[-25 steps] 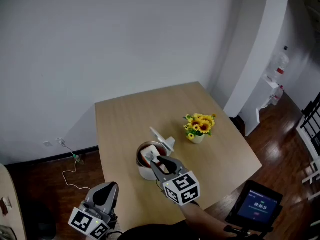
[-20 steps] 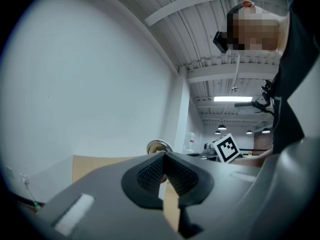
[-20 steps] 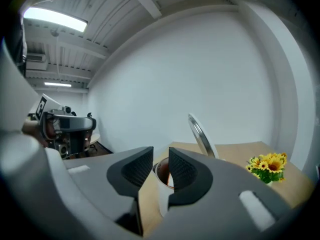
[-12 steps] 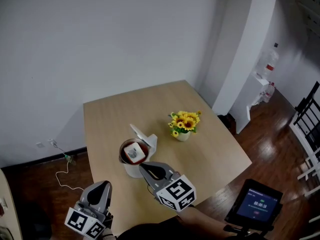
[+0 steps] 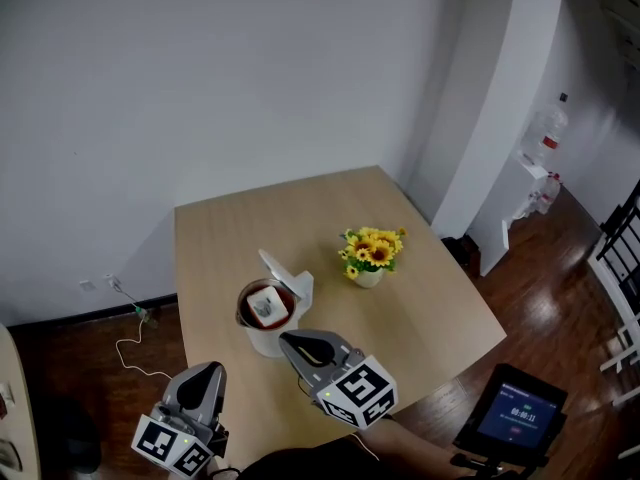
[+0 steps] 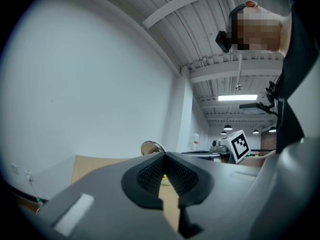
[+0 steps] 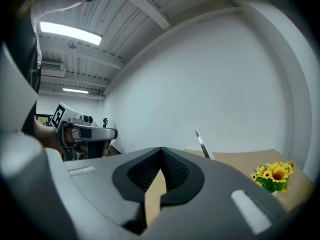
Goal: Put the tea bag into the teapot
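The white teapot (image 5: 266,330) stands on the wooden table (image 5: 420,308) with its lid (image 5: 285,273) flipped up. The tea bag (image 5: 266,304) lies inside its open mouth. My right gripper (image 5: 297,341) hovers just in front of the pot, a little to its right, shut and with nothing between its jaws (image 7: 161,150). The right gripper view shows only the raised lid (image 7: 201,143) past its jaws. My left gripper (image 5: 208,372) hangs off the table's near left corner, also shut and empty (image 6: 164,155). Over its jaws shows the pot's metal rim (image 6: 151,147).
A small pot of yellow flowers (image 5: 371,255) stands right of the teapot, also seen as the flowers (image 7: 273,176) in the right gripper view. A tablet screen (image 5: 510,408) sits off the table's near right corner. A cable (image 5: 135,343) lies on the dark floor to the left.
My right gripper was over the teapot's mouth a second ago and has drawn back toward me, now shut. The tea bag stays in the pot. The left gripper has hardly moved.
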Tool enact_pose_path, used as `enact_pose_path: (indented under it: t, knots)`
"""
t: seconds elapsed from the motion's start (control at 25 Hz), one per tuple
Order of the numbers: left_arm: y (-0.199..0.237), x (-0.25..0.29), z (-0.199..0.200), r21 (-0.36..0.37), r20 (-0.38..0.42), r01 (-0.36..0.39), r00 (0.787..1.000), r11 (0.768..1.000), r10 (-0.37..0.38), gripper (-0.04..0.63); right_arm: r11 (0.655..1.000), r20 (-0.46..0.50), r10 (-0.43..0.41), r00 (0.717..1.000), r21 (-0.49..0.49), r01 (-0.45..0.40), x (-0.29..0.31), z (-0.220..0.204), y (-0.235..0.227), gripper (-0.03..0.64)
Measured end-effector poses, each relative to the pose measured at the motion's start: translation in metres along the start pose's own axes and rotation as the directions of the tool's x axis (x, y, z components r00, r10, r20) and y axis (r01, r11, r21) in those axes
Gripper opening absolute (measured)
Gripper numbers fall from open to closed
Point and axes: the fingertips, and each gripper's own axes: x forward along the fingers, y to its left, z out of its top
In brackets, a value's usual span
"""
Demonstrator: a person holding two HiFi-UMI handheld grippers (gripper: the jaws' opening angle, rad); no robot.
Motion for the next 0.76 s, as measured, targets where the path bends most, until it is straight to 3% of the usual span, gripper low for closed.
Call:
enact_pose_path:
  t: [0.76]
  knots:
    - [0.0047, 0.002, 0.0018, 0.01, 0.004, -0.006, 1.0, 1.0, 0.006, 0.005, 1.0, -0.001, 0.004, 1.0, -0.004, -0.004, 0.0003, -0.0004, -0.0016, 0.002]
